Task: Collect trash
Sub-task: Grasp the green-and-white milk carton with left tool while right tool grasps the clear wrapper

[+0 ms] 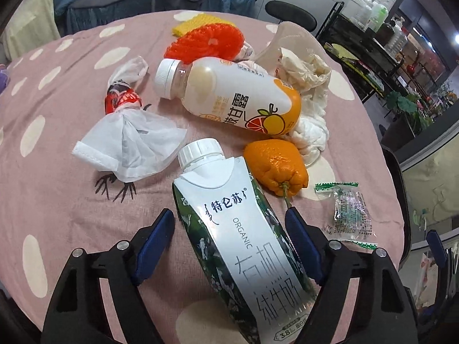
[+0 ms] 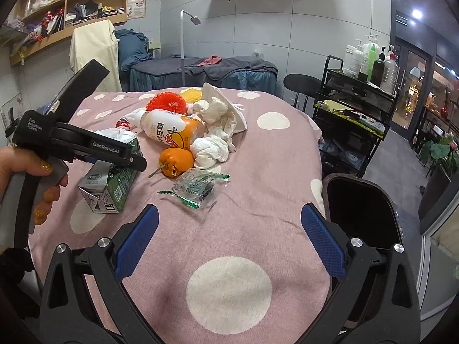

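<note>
A green and white milk carton (image 1: 243,246) lies on the pink spotted table cover, between the fingers of my left gripper (image 1: 231,220). The jaws stand open around it; the right pad seems to touch it, the left stands apart. The carton also shows in the right wrist view (image 2: 110,183) under the left gripper's body. Beyond it lie a juice bottle (image 1: 229,97), an orange (image 1: 276,166), crumpled tissues (image 1: 311,132), a white bag (image 1: 129,146) and a clear wrapper (image 1: 347,212). My right gripper (image 2: 229,229) is open and empty over the table's near part.
A dark bin (image 2: 364,212) stands at the table's right edge. Red foam netting (image 1: 209,43) and yellow netting (image 1: 195,23) lie at the far side. A black cart with bottles (image 2: 355,94) and a stool (image 2: 301,83) stand to the right.
</note>
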The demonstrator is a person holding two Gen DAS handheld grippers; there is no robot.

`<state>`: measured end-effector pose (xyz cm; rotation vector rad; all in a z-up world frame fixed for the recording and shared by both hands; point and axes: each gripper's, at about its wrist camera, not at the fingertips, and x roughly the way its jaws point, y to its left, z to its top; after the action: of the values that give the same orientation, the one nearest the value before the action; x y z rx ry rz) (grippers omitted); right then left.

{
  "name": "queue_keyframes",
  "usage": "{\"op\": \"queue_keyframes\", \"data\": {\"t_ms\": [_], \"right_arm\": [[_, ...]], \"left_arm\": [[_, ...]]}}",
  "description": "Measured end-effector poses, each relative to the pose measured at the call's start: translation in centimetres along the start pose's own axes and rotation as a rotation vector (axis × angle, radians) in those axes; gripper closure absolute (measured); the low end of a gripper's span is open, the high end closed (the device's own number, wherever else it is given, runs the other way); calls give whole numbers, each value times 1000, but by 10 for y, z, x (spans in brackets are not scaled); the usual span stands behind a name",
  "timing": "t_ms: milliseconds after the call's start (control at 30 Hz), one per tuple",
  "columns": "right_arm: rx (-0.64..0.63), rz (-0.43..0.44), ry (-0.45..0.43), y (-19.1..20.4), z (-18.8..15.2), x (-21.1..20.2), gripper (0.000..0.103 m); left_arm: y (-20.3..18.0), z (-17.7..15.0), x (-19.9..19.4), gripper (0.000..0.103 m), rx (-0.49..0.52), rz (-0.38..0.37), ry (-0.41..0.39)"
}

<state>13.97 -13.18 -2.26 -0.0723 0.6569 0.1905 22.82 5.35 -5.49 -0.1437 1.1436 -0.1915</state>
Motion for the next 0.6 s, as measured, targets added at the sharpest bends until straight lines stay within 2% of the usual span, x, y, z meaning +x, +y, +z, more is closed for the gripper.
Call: {"op": "queue_keyframes", "data": {"t_ms": [67, 200, 267, 400, 467, 533, 600], "right_arm": [[1, 18, 13, 4, 5, 6, 5], [-37, 40, 59, 13, 13, 25, 5], [-54, 57, 113, 14, 18, 40, 5], [-76, 96, 213, 19, 27, 72, 6], [-101, 101, 248, 24, 28, 84, 13], [-117, 108, 282, 28, 30, 96, 27], [-124, 108, 304, 31, 31, 103, 34]], "left_arm": [[-1, 1, 5, 28, 13, -2, 23], [4, 1, 2, 37, 22, -2, 9], [10, -2, -2, 51, 18, -9, -3], [24, -10, -10, 52, 0, -47, -25], [27, -15, -15, 52, -1, -60, -39], [29, -20, -19, 52, -8, -73, -57], [32, -24, -23, 52, -13, -81, -73]]}}
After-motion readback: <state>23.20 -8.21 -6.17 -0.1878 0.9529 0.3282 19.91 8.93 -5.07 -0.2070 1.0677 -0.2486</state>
